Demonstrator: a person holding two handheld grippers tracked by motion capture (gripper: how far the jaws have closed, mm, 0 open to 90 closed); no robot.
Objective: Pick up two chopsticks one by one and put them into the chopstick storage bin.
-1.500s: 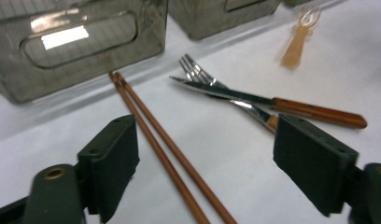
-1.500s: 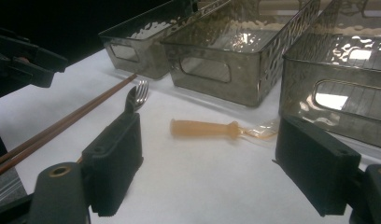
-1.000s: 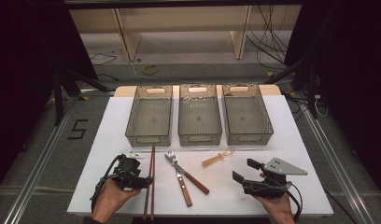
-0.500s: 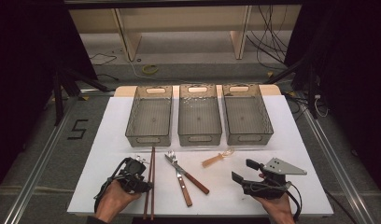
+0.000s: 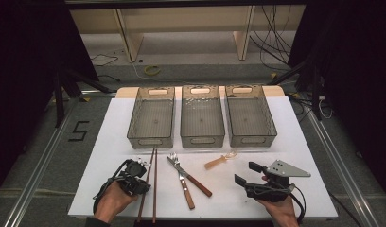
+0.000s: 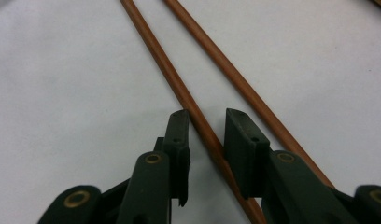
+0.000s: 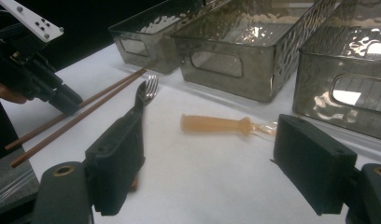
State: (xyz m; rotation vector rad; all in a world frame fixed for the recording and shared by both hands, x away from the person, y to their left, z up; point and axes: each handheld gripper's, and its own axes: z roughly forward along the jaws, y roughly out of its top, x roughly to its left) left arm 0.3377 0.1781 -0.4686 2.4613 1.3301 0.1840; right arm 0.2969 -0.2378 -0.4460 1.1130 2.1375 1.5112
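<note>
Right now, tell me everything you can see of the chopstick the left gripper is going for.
The chopstick is a slim, round, reddish-brown stick that looks like wood. It lies flat on the white table, alongside its twin, the two apart where the left gripper view shows them. The left gripper straddles it, and its jaws have just been closing. The stick runs between the fingers, which do not yet pinch it.

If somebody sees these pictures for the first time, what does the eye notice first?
Three empty, smoky transparent plastic bins stand in a row at the far side of the white table. Nearer, the left gripper has just been closing around one of two brown wooden chopsticks, not yet pressing it.
</note>
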